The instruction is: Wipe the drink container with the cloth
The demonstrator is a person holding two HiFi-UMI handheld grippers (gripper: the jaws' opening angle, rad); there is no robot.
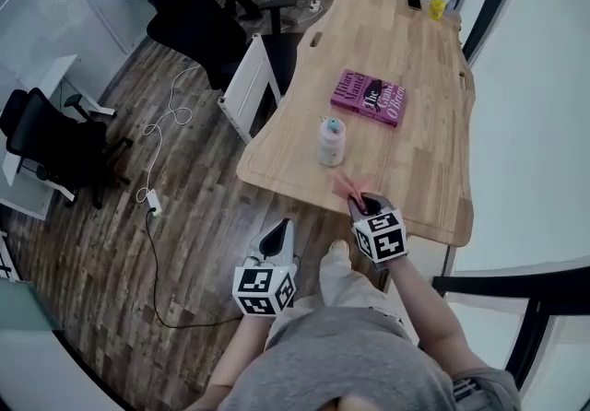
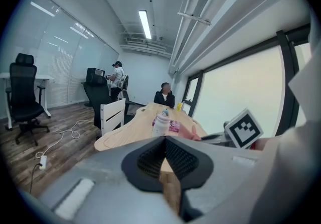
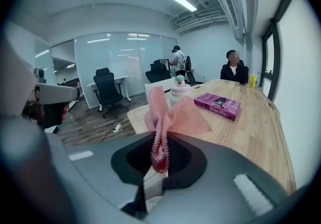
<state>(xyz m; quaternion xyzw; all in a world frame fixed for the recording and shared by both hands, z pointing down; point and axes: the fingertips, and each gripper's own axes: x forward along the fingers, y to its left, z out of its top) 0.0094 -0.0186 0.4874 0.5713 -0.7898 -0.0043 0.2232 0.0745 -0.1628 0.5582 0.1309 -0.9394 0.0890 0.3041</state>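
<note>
Right tool (image 3: 161, 143) pinches pink mesh cloth (image 3: 173, 117) by its bunched end, loose end forward, likely for wiping the upright drink bottle (image 1: 332, 142) just ahead near table (image 1: 433, 160) edge; left tool (image 2: 164, 141) pressed together, empty, short of the table.

The left gripper (image 2: 164, 142) is recorded with its jaws closed together and nothing held between them. Beyond them a wooden table (image 2: 131, 128) is observed. A drink container (image 2: 160, 124) stands upright on it, with a pink book (image 2: 174, 126) lying just behind. A pink cloth (image 2: 193, 132) is noted at the tip of the right gripper (image 2: 210, 137), near the container. A seated person (image 2: 164, 97) is seen at the table's far end.
</note>
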